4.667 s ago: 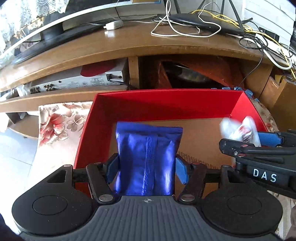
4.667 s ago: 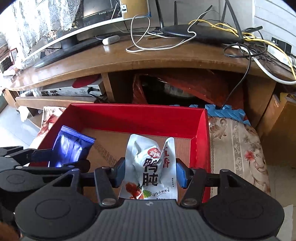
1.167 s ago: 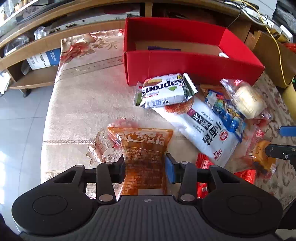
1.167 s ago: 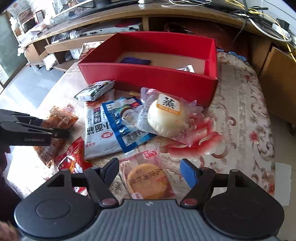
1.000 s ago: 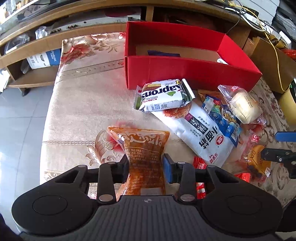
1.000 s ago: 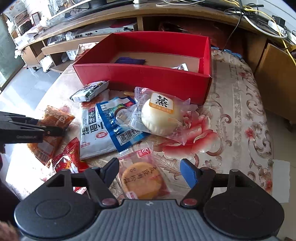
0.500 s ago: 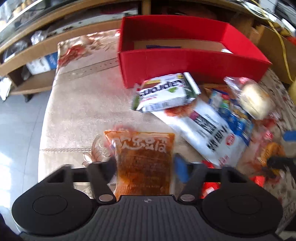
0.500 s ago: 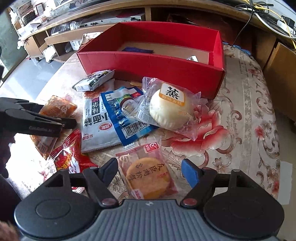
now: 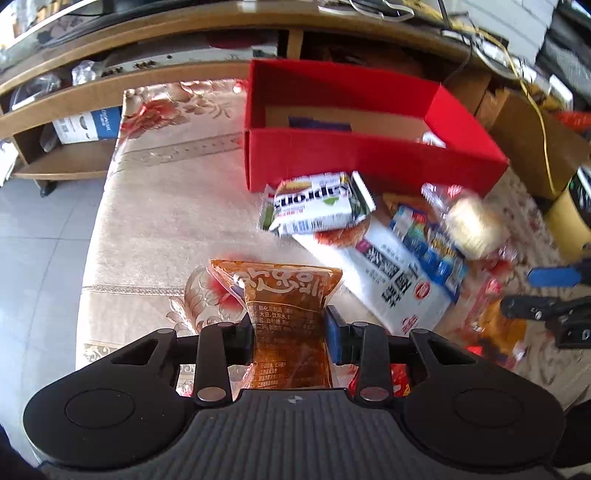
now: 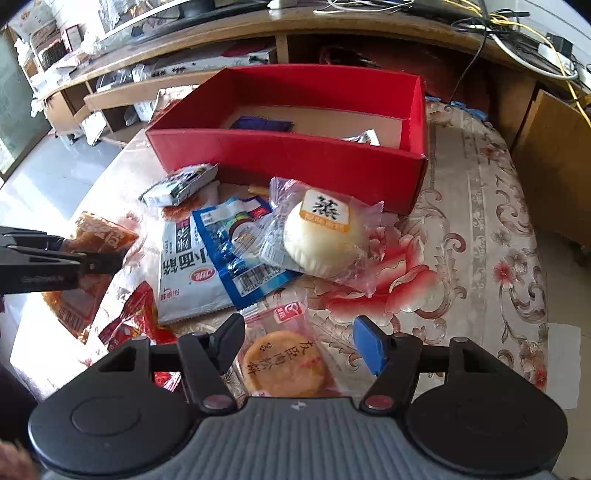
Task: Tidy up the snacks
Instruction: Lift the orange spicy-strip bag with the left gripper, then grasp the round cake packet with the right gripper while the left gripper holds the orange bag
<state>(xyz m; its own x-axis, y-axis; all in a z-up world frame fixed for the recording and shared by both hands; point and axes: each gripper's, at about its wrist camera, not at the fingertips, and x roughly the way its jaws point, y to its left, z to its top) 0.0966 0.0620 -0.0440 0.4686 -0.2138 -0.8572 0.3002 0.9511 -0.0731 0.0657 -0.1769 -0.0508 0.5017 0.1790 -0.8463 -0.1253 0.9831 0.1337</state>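
My left gripper is shut on an orange-brown snack pouch and holds it over the flowered tablecloth; the pouch also shows in the right wrist view. My right gripper is open around a round orange cookie pack that lies on the cloth. The red box stands behind the pile and holds a blue bag and a white packet. The box also shows in the left wrist view.
Loose snacks lie before the box: a wrapped white bun, a blue-and-white bag, a large white bag, a green-white biscuit pack, a red packet. A wooden TV cabinet stands behind. The table edge is at left.
The left gripper opened briefly about half a second ago and has shut again on the orange pouch, lifting it a little. The right gripper stays open over the cookie pack.
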